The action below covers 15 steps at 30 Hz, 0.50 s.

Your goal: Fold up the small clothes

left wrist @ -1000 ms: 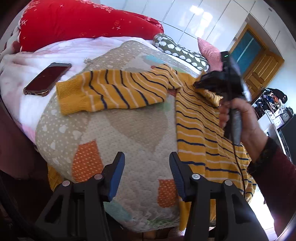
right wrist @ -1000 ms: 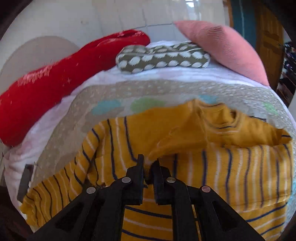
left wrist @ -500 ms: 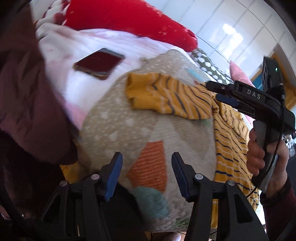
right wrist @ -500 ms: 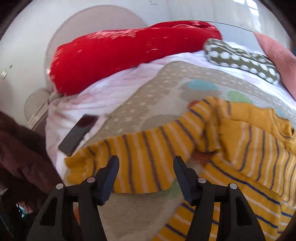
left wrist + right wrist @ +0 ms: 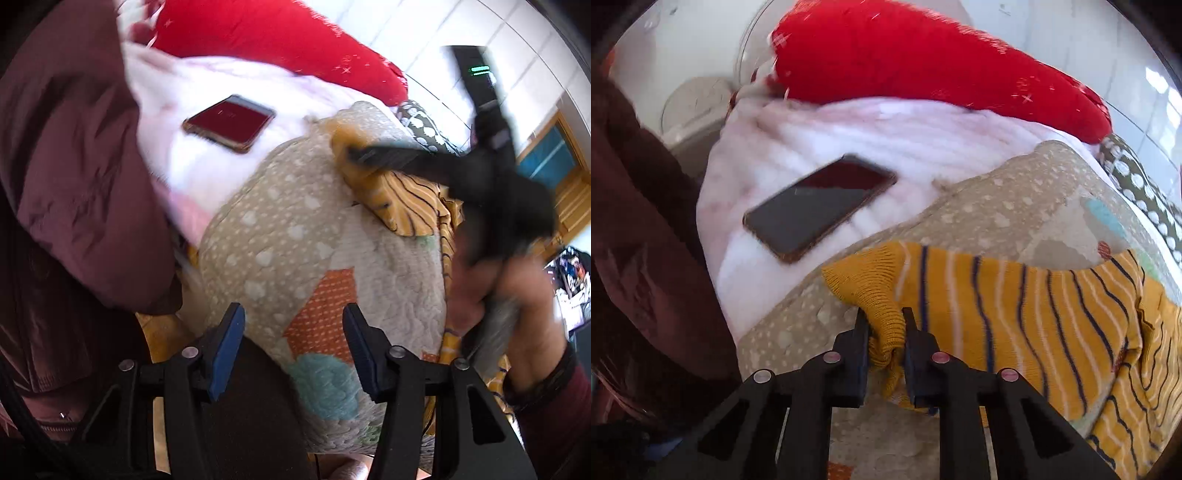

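Both my fisheye feeds are bright with daylight; glare washes out the white blanket (image 5: 229, 173) and glossy wall tiles (image 5: 436, 48). The right gripper (image 5: 354, 153) smears with motion blur. Edges bend and vignette black.

The left gripper (image 5: 293, 349) hangs with fingers apart over the patchwork quilt (image 5: 295, 258), nothing between them. Up the quilt from it, the right gripper (image 5: 354, 155), blurred and held in a hand (image 5: 513, 295), is closing on the cuff of the yellow striped sweater (image 5: 402, 206). Beyond the quilt's far-left edge, a phone (image 5: 231, 123) lies on the white blanket (image 5: 207, 166).
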Each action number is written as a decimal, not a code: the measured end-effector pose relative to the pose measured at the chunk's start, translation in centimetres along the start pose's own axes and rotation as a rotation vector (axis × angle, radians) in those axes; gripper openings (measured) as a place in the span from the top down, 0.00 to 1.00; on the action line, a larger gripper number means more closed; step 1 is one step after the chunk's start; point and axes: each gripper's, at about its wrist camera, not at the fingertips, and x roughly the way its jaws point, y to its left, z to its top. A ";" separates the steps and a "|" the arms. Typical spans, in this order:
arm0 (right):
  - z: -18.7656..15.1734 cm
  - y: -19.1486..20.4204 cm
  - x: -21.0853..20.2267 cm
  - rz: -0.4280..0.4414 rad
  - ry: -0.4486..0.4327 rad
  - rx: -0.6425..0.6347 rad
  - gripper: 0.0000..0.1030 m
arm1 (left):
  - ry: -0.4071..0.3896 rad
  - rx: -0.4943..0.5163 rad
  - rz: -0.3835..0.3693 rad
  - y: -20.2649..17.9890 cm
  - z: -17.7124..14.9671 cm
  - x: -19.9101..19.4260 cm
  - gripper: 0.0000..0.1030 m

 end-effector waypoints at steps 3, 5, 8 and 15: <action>1.8 -6.2 -5.0 -0.054 -0.117 0.136 0.85 | -0.008 0.033 -0.014 -1.4 0.4 -0.2 0.48; 1.9 -11.9 -8.7 -0.116 -0.180 0.251 0.85 | -0.009 0.059 -0.026 -2.6 0.6 -0.2 0.48; -0.4 -21.8 -13.6 -0.230 -0.224 0.446 0.85 | -0.001 0.093 -0.046 -4.3 0.8 0.2 0.47; -13.5 -39.3 -20.4 -0.529 -0.168 0.834 0.84 | 0.060 0.173 -0.082 -9.2 0.8 2.7 0.47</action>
